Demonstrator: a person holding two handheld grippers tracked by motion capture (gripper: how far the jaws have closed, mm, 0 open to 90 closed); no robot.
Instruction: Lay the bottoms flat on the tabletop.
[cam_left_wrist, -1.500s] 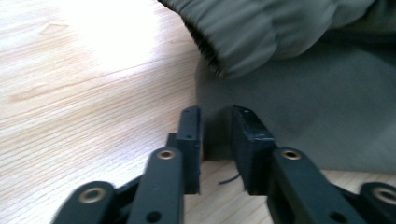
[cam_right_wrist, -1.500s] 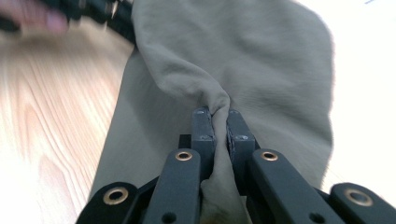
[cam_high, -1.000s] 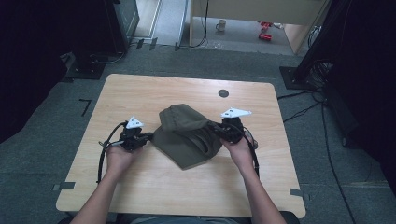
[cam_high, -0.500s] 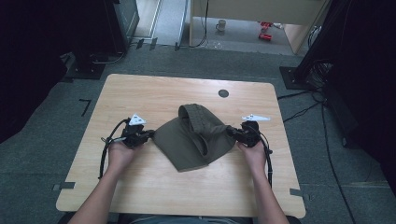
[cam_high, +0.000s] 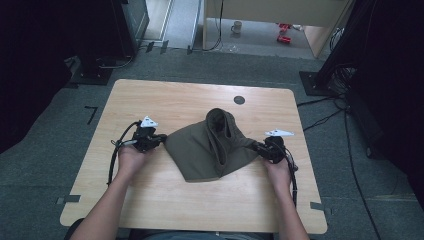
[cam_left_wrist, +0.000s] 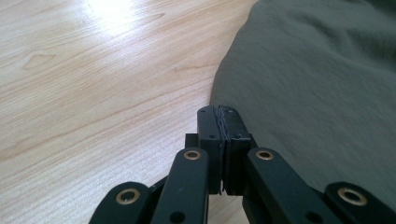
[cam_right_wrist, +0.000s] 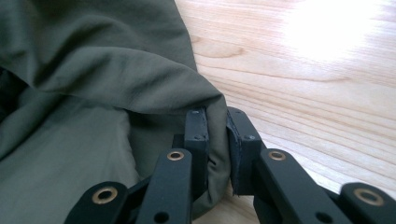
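An olive-green cloth (cam_high: 210, 150) lies spread on the wooden table (cam_high: 175, 100), with a bunched fold rising at its far middle. At its left corner my left gripper (cam_high: 161, 140) holds low over the table. Its jaws (cam_left_wrist: 219, 112) stand tight together at the cloth's edge (cam_left_wrist: 317, 84), pinching the thin fabric. My right gripper (cam_high: 257, 147) is at the cloth's right corner. A thick fold of the cloth (cam_right_wrist: 93, 70) sits between the pads of this gripper (cam_right_wrist: 216, 114). Its jaws have just been opening a little, with the fold still held between them.
A small dark round hole (cam_high: 239, 99) sits near the table's far edge. Bare wood runs along the near side in front of the person's forearms. Dark stands, cables and a grey floor surround the table.
The right hand has moved outward to the right and down toward the table. The cloth, bunched up between the grippers before, is now pulled out wider and lies flatter.
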